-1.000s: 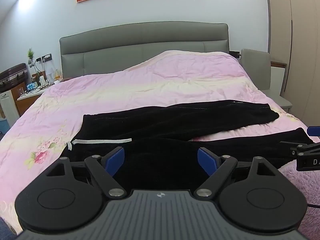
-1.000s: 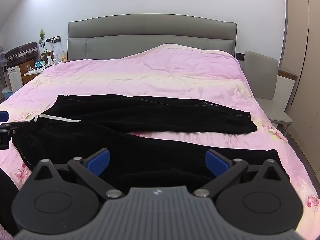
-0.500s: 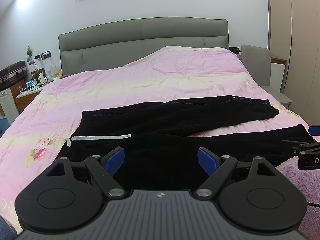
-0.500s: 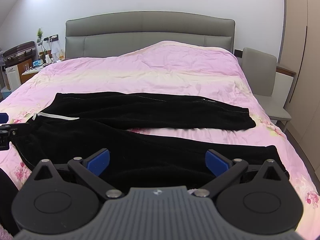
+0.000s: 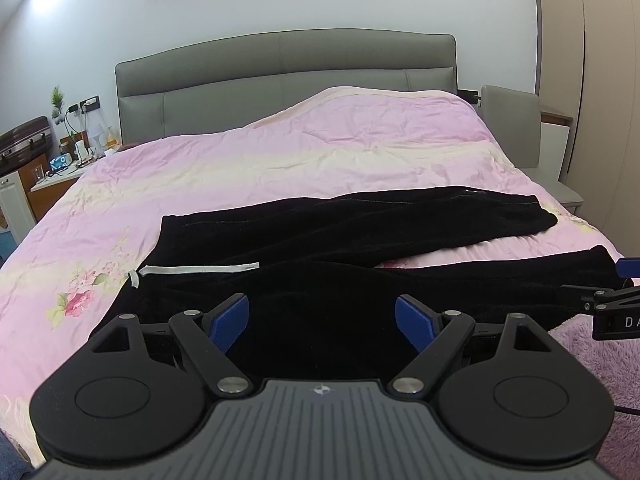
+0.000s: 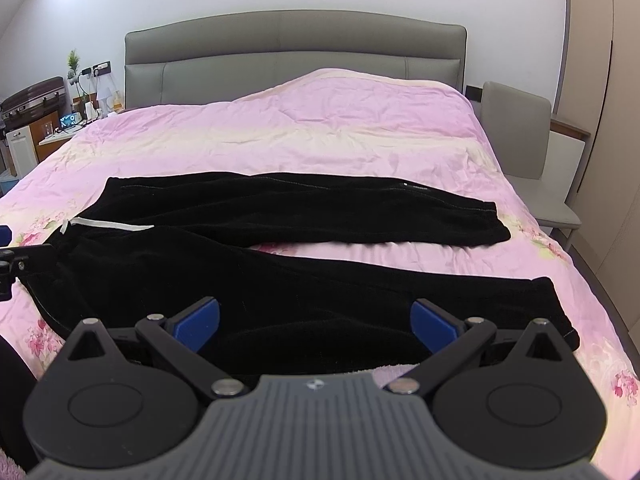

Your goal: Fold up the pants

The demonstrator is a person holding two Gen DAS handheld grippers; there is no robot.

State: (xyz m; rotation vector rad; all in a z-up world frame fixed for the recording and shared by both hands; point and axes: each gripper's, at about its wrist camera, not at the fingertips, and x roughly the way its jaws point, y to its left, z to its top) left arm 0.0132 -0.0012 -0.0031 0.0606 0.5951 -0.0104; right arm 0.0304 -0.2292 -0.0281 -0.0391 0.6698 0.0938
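Black pants [image 5: 344, 256] lie flat on the pink bed, waistband at the left with a white drawstring [image 5: 196, 269], both legs spread out to the right. They also show in the right wrist view [image 6: 280, 248]. My left gripper [image 5: 322, 318] is open and empty above the waist end of the near leg. My right gripper [image 6: 316, 320] is open and empty above the near leg, close to its cuff [image 6: 560, 312]. The right gripper's tip shows at the right edge of the left wrist view [image 5: 616, 300].
The pink floral duvet [image 5: 320, 160] covers the bed up to a grey headboard [image 5: 280, 68]. A cluttered nightstand [image 5: 60, 160] stands at the left, a grey chair [image 5: 516, 128] at the right. A fluffy pink fabric [image 5: 592, 352] lies at the near right.
Both grippers have edged lower and closer over the near pant leg. The jaws stay open and the pants have not moved.
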